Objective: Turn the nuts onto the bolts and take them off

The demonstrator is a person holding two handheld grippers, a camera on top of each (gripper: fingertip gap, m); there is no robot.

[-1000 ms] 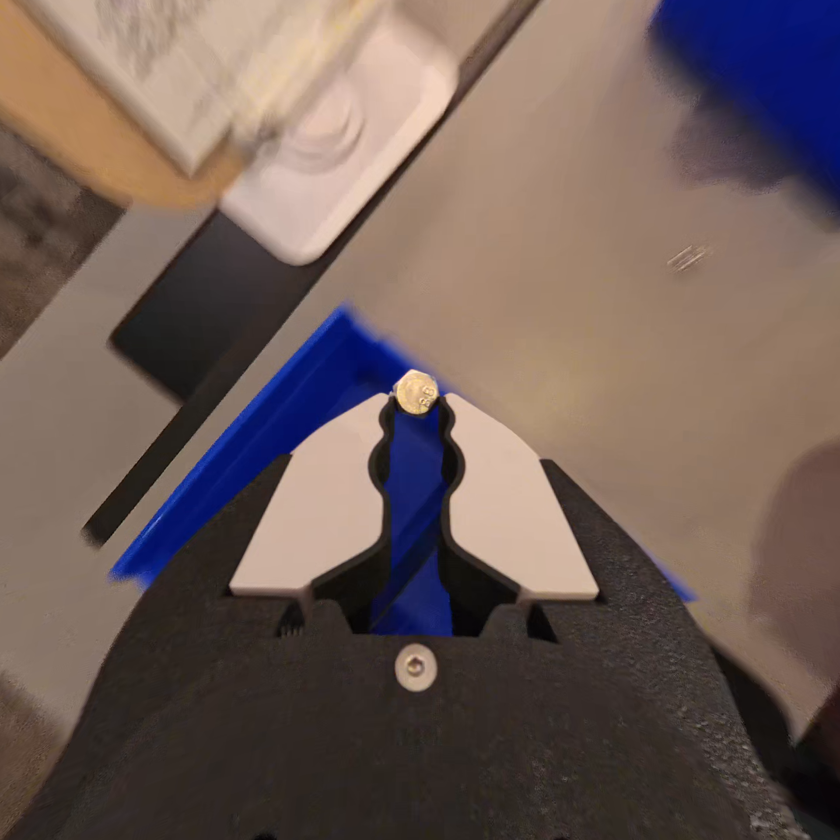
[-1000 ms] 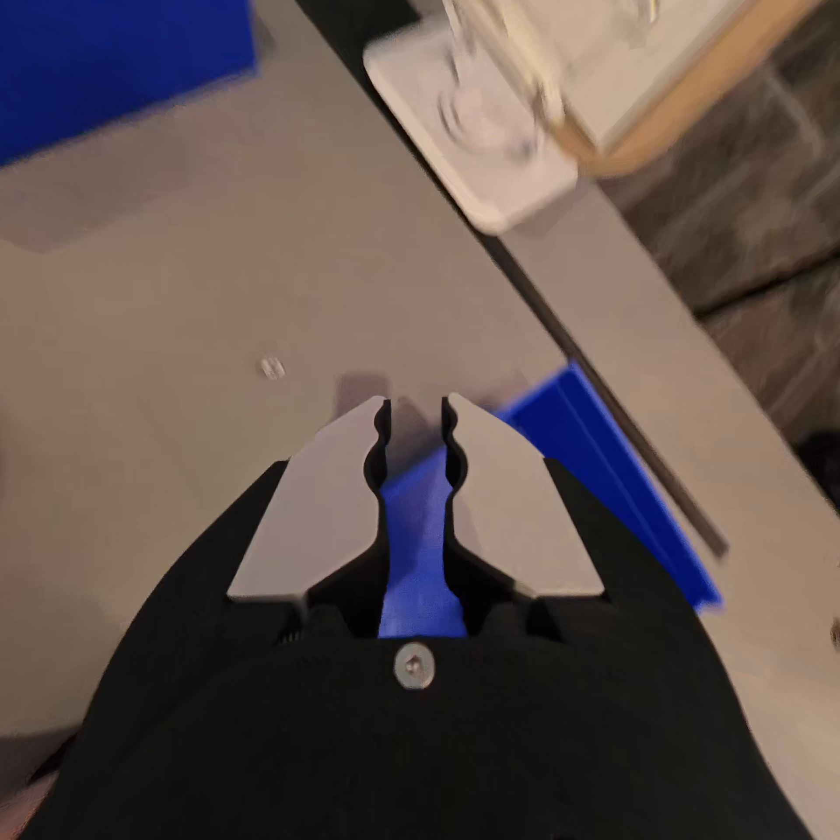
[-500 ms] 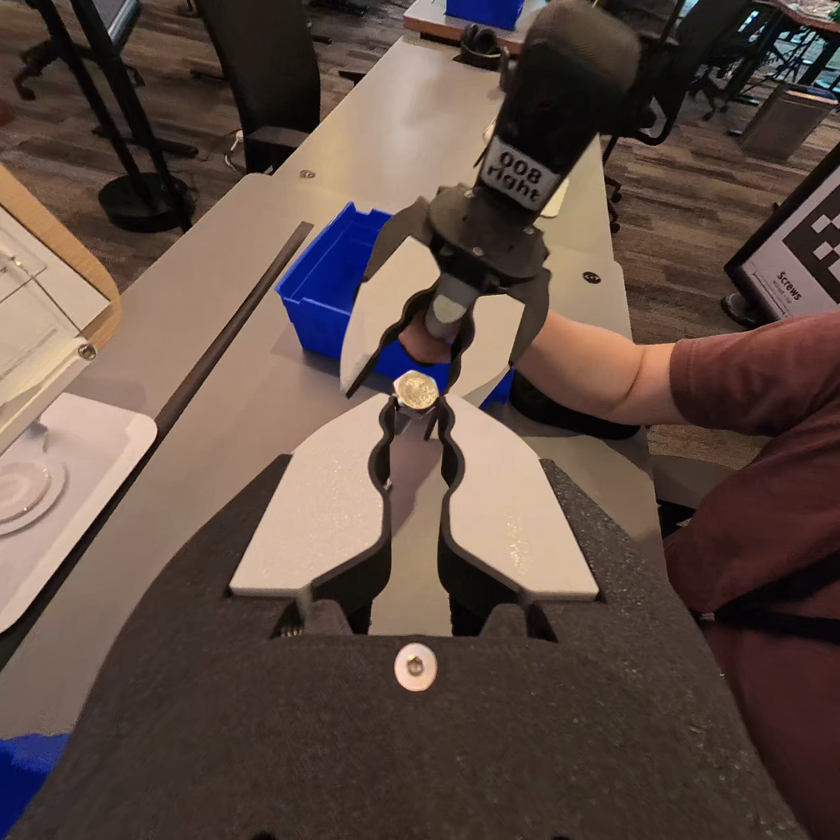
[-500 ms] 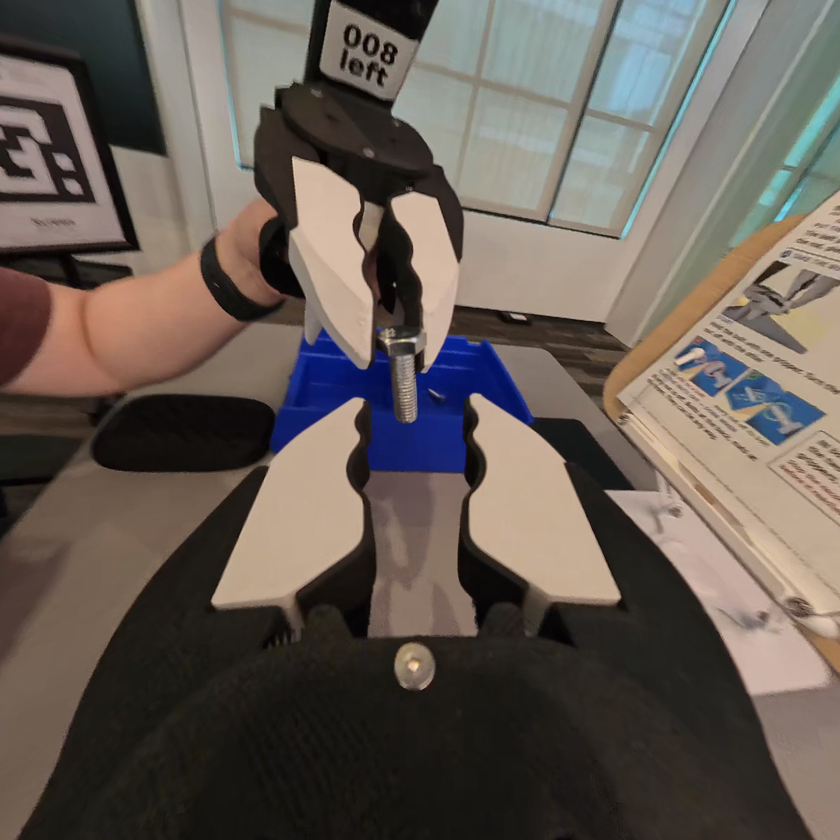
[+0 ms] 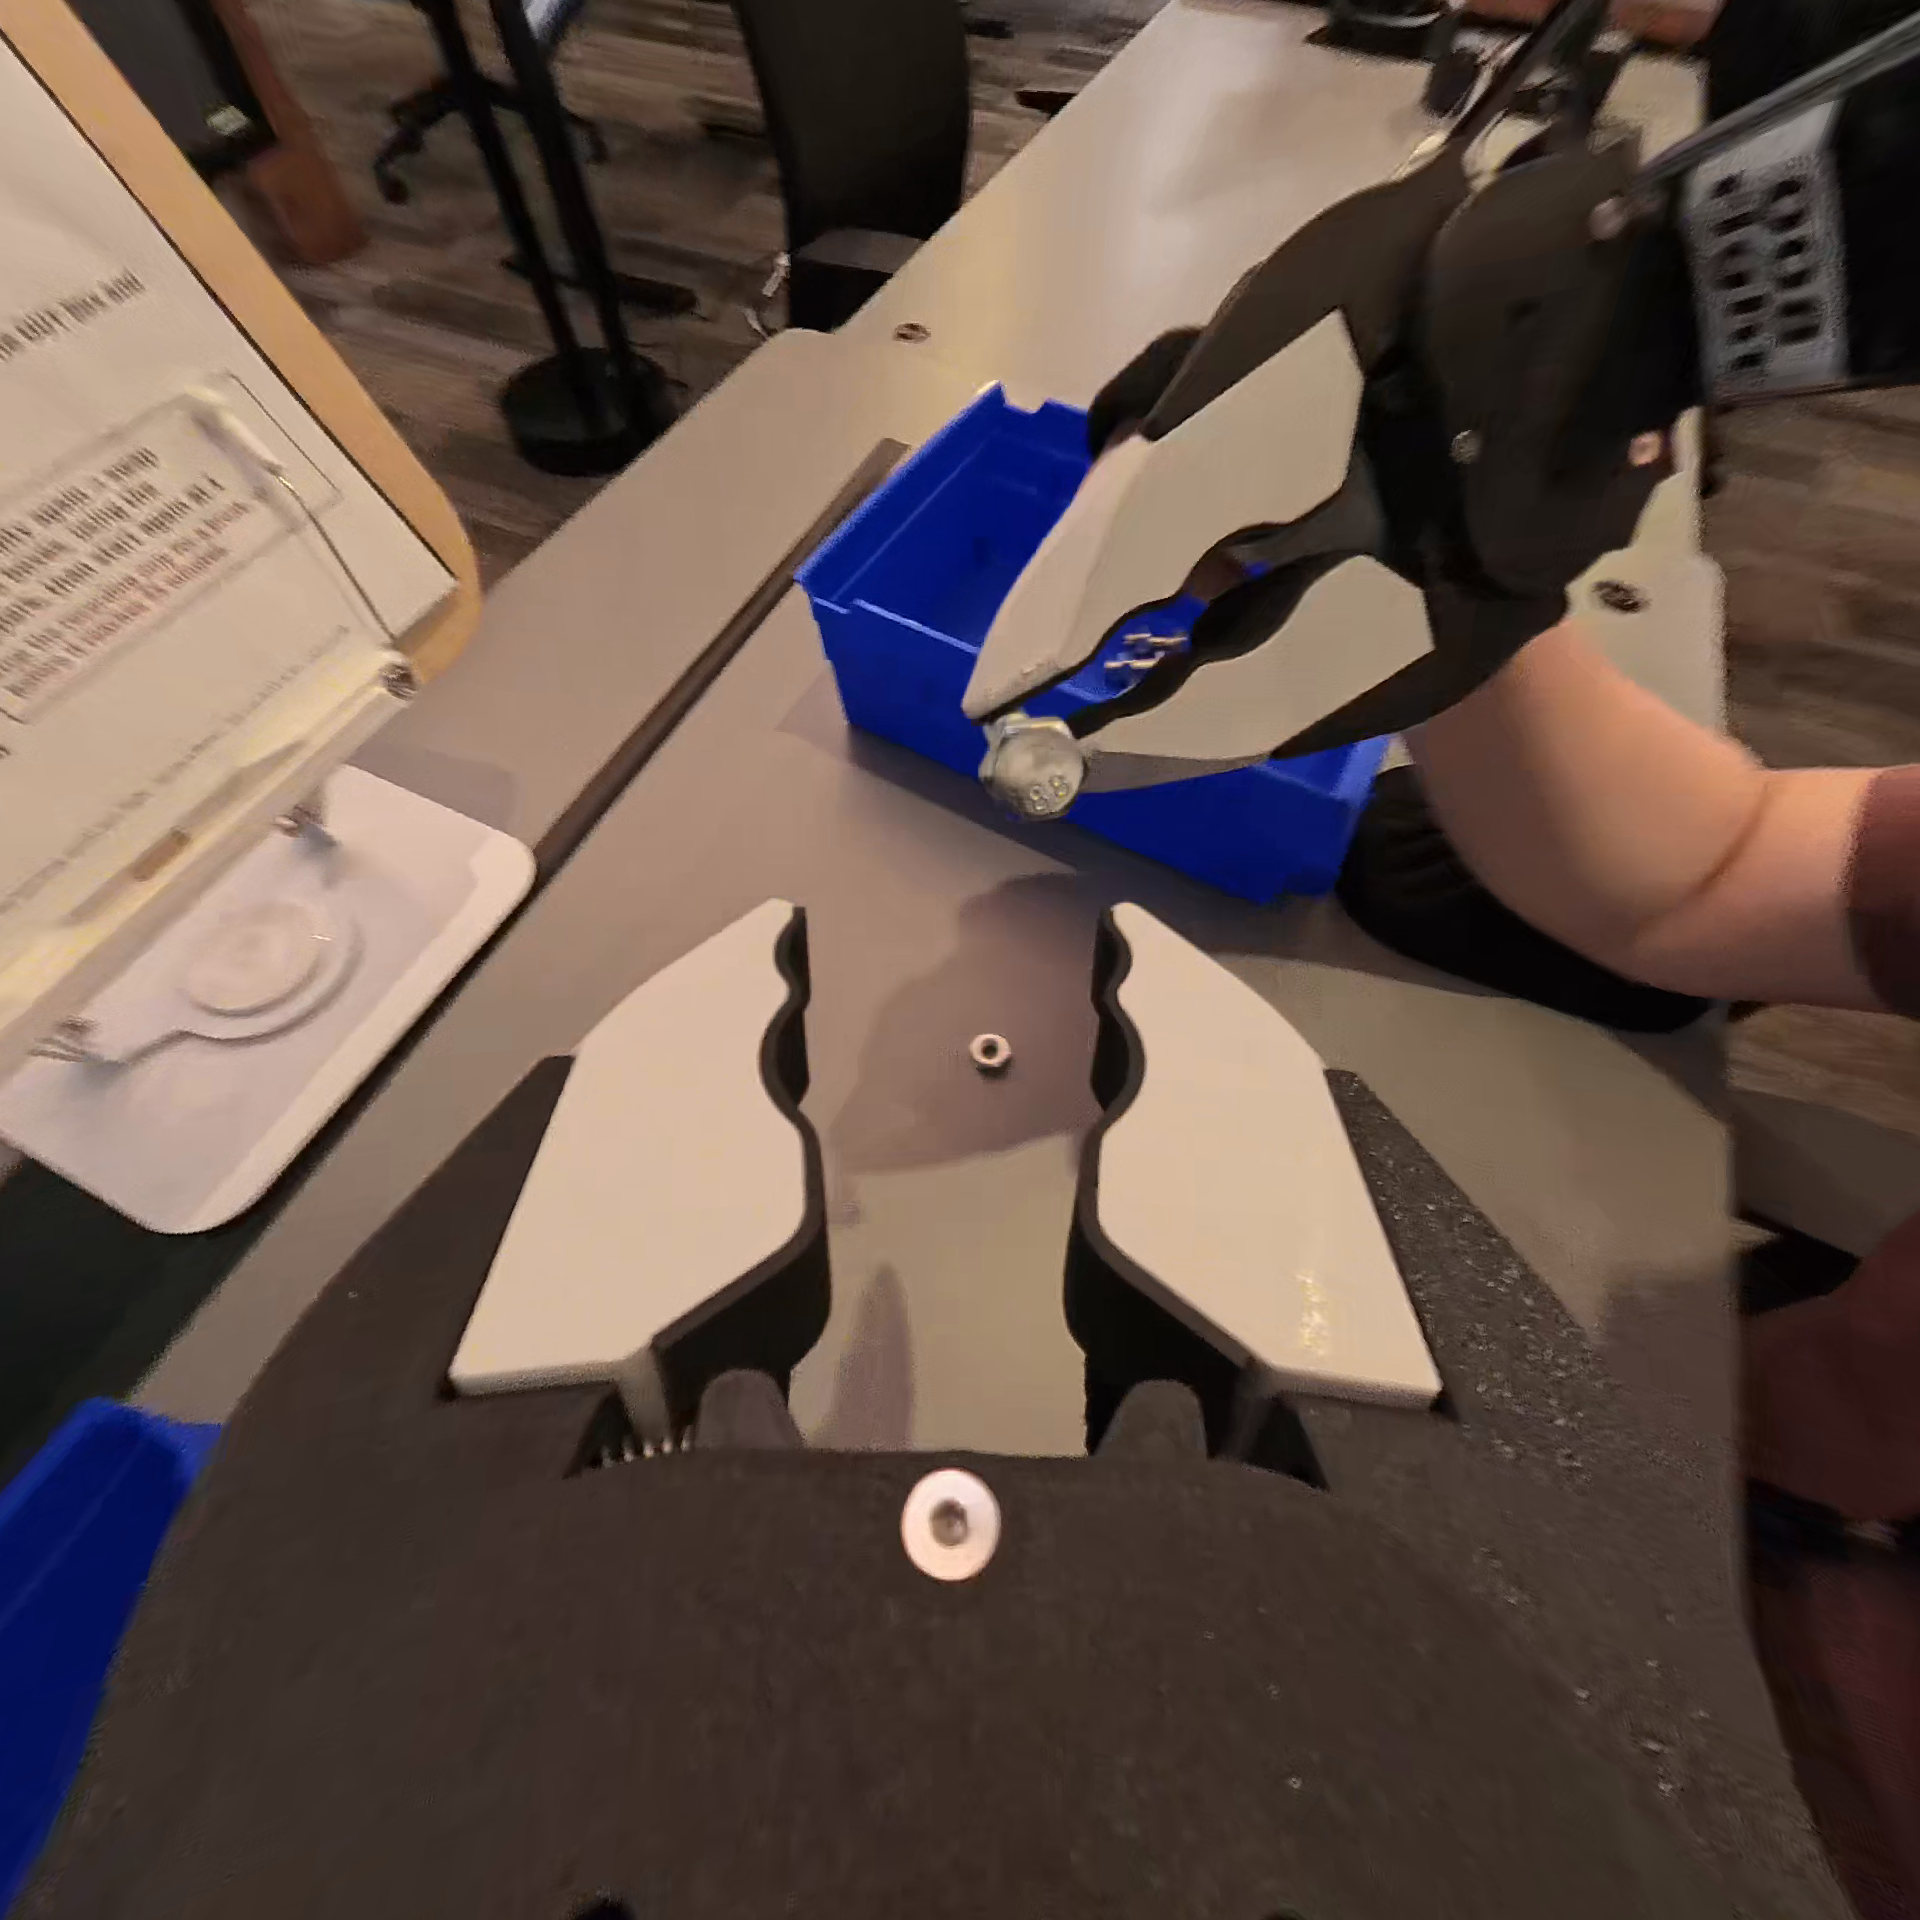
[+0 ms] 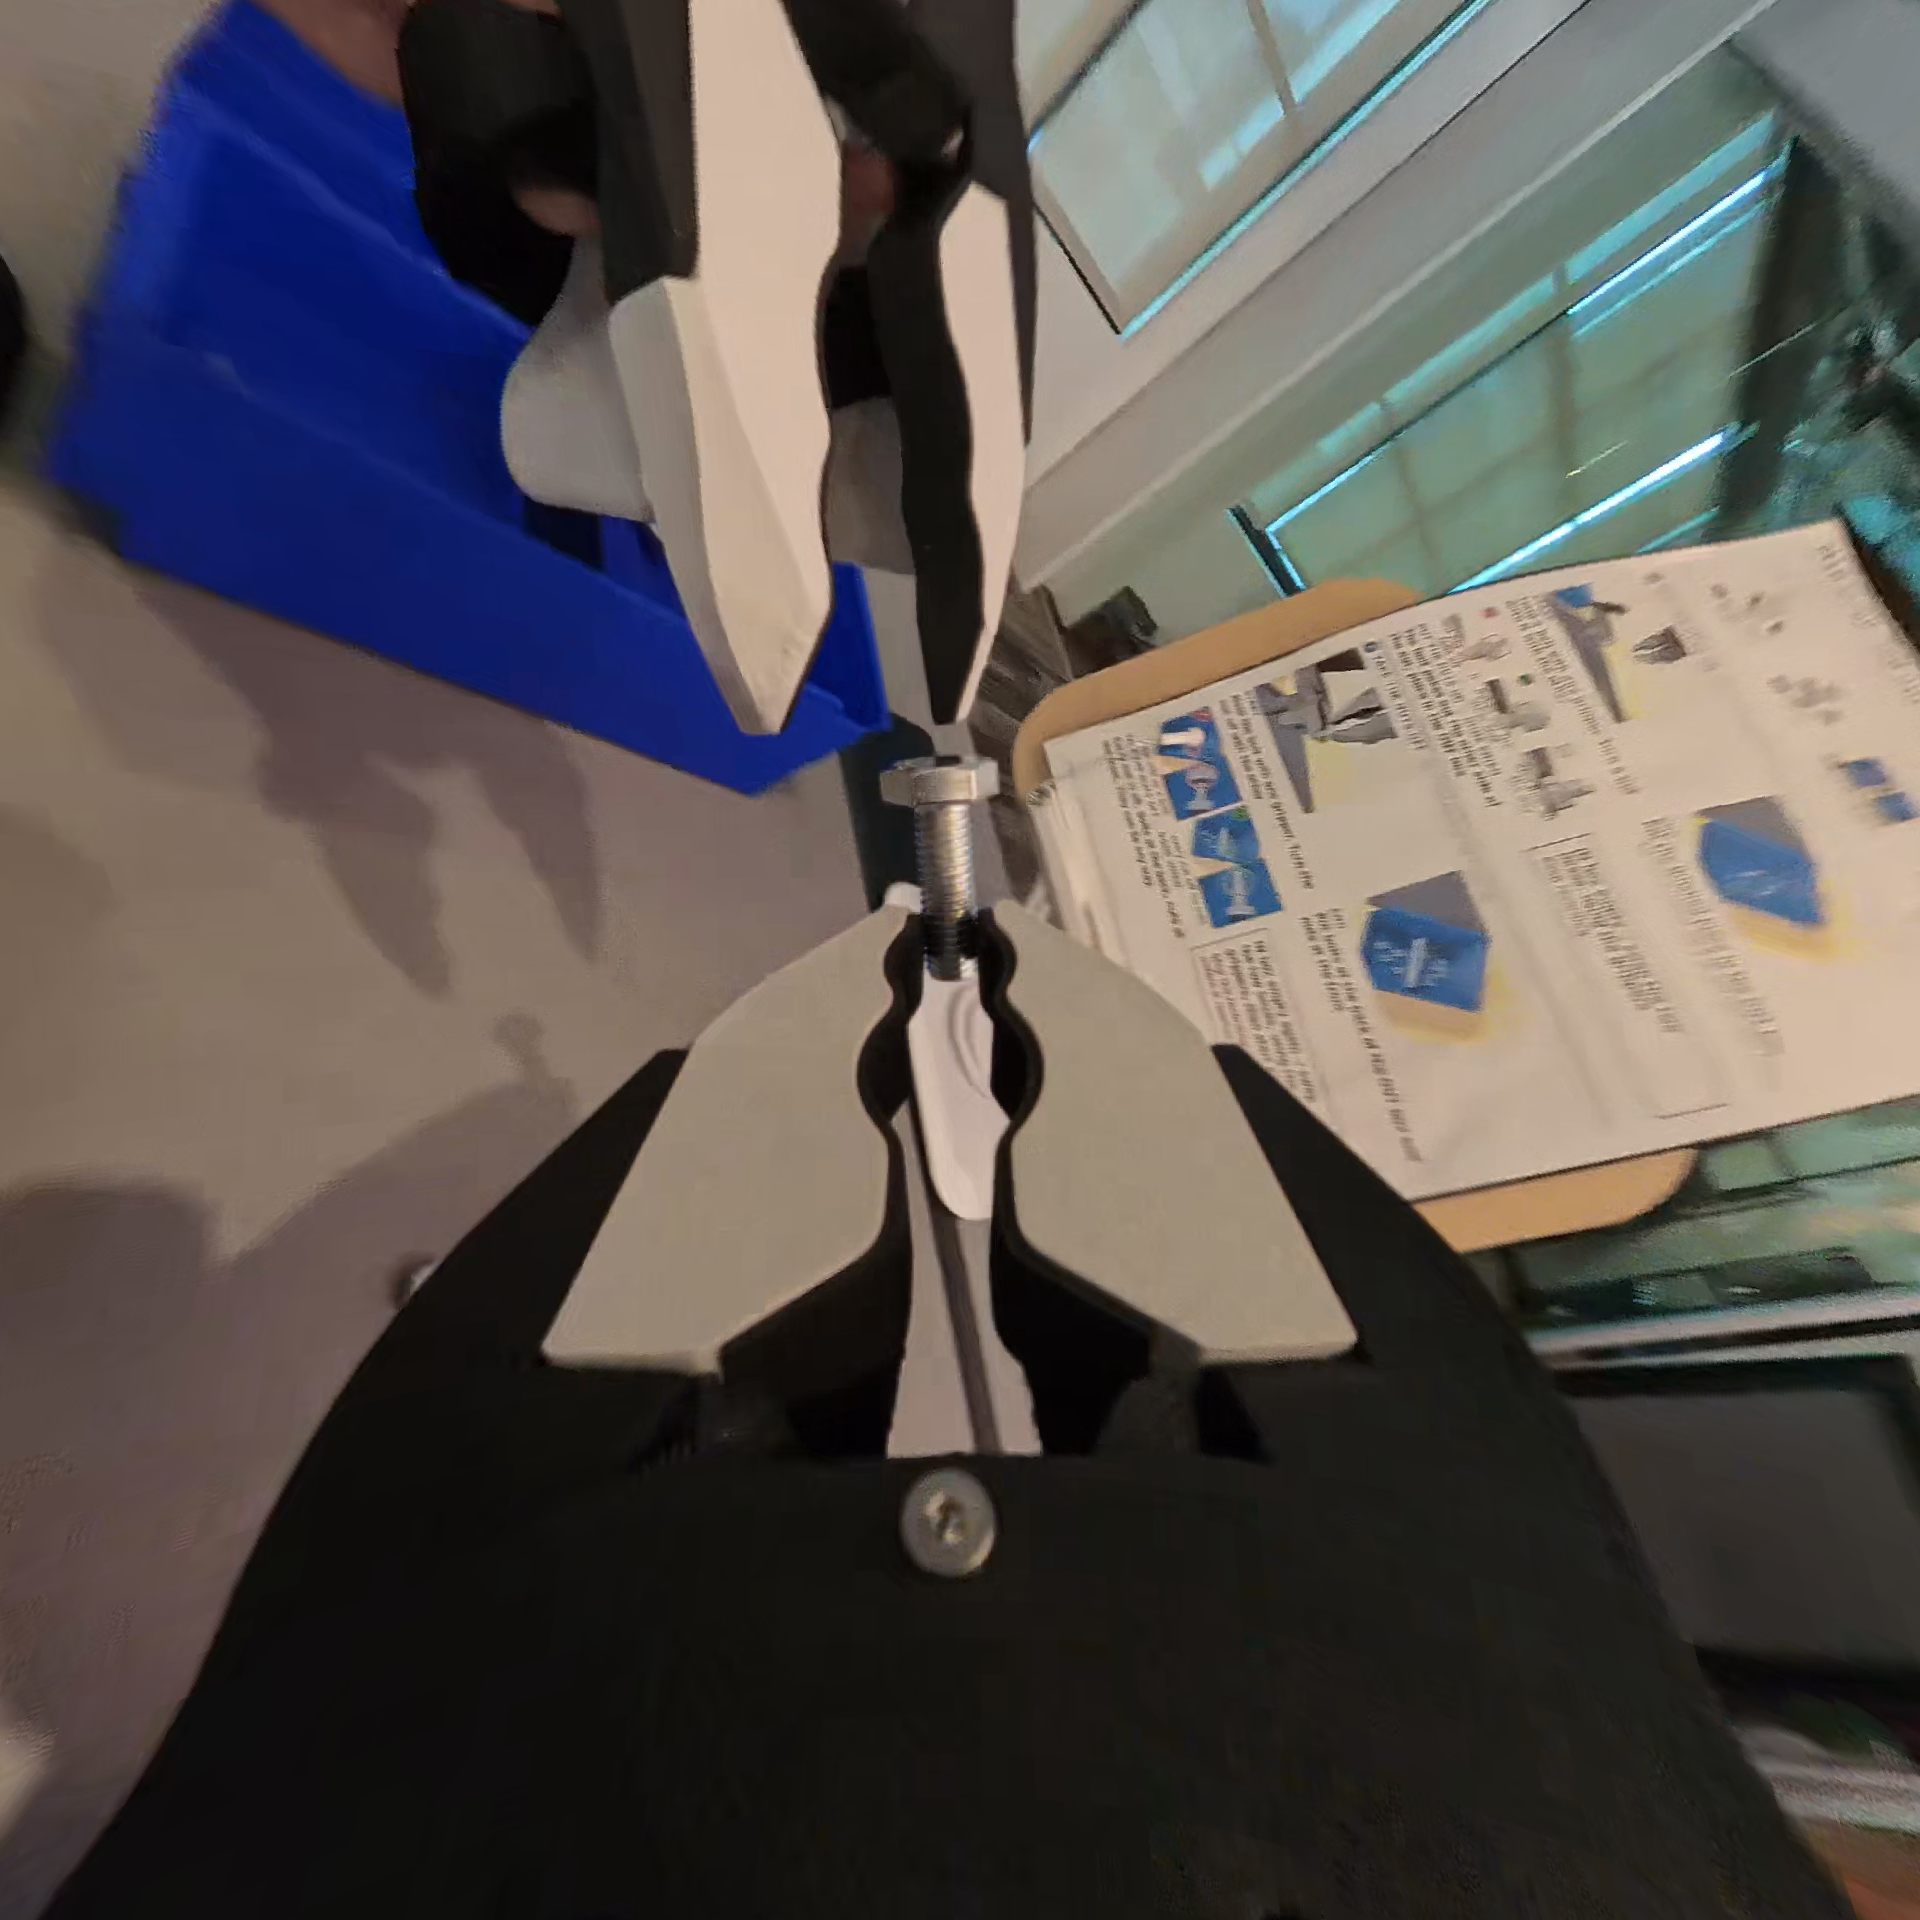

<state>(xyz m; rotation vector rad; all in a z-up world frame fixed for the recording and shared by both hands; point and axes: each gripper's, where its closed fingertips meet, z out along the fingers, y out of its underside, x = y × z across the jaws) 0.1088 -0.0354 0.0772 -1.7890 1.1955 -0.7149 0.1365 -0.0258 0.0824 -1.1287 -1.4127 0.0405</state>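
R gripper (image 6: 948, 920) is clamped on the threaded end of the bolt (image 6: 941, 868), fingers pinched tight round the shank w/ the hex head sticking out past the tips; in the left wrist view the same gripper (image 5: 1039, 727) hangs above the grey tabletop (image 5: 727, 831), the bolt's head (image 5: 1032, 767) at its tips, in front of the blue bin (image 5: 935, 582). L gripper (image 5: 948, 920) has its fingers spread wide, nothing between them, held over the middle of the tabletop; a small nut (image 5: 981, 1054) lies flat on the surface, seen in the gap between them, clear of both. In the right wrist view the L gripper (image 6: 862, 717) comes down from above, tips just beside the bolt head; can't tell if they touch it. The bin w/ a few loose fasteners (image 5: 1143, 649) sits toward the far edge. An instruction sheet (image 5: 125, 499) on a tan board stands on a white base (image 5: 312, 987) by the left edge. A second blue bin (image 5: 73, 1558) shows at the near left corner.
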